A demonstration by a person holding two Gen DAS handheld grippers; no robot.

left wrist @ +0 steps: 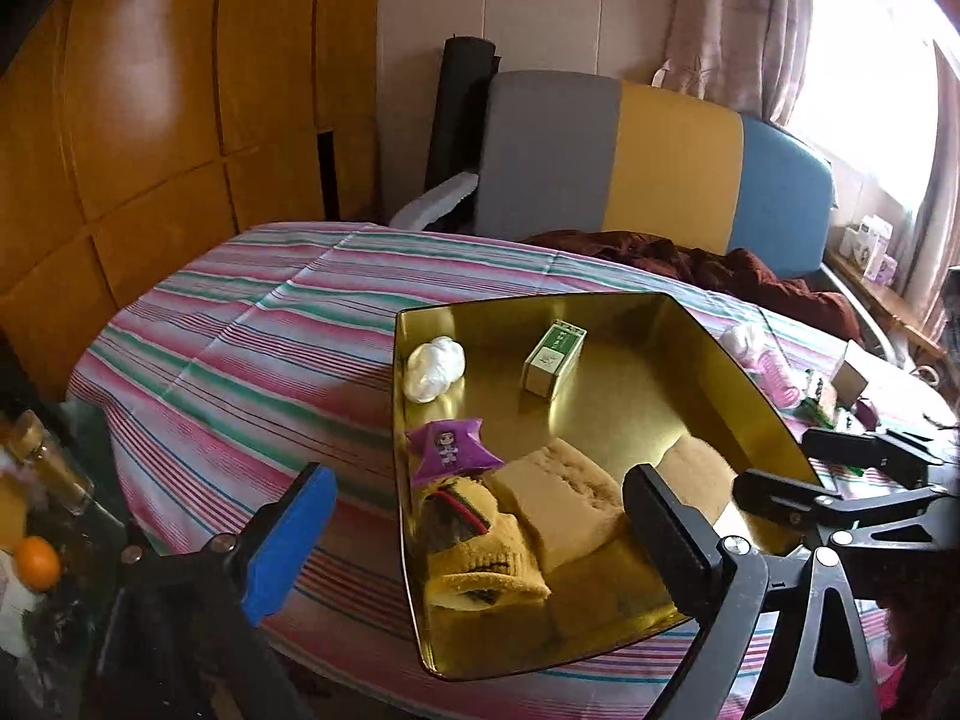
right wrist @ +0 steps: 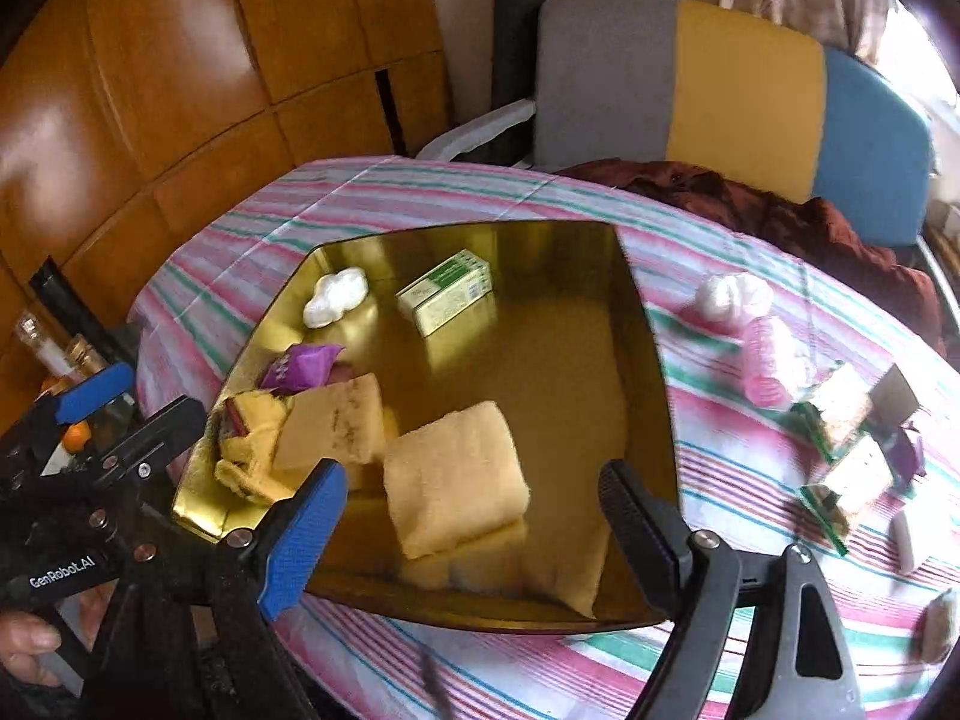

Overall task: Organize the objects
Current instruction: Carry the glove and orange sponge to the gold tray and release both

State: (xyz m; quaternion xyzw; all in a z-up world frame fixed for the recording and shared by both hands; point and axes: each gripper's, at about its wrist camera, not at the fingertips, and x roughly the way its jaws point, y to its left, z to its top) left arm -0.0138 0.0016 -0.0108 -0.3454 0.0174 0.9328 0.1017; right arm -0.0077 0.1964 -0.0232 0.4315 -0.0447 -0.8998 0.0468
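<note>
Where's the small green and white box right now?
The small green and white cardboard box lies inside the shiny gold metal tray, at its far end, just right of the crumpled white wad; neither gripper touches it.

striped table (right wrist: 480, 192) bears gold tray (right wrist: 651, 360), scattered packets (right wrist: 840, 414).

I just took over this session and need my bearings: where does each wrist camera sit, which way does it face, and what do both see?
Left wrist: on the left gripper, jaws open, at the near left of the gold tray, facing across the striped table; the right gripper shows at right.
Right wrist: on the right gripper, jaws open, above the tray's near edge, facing the same way; the left gripper and a hand show at left.
Shared: tray, green box, folded yellow towel.
</note>
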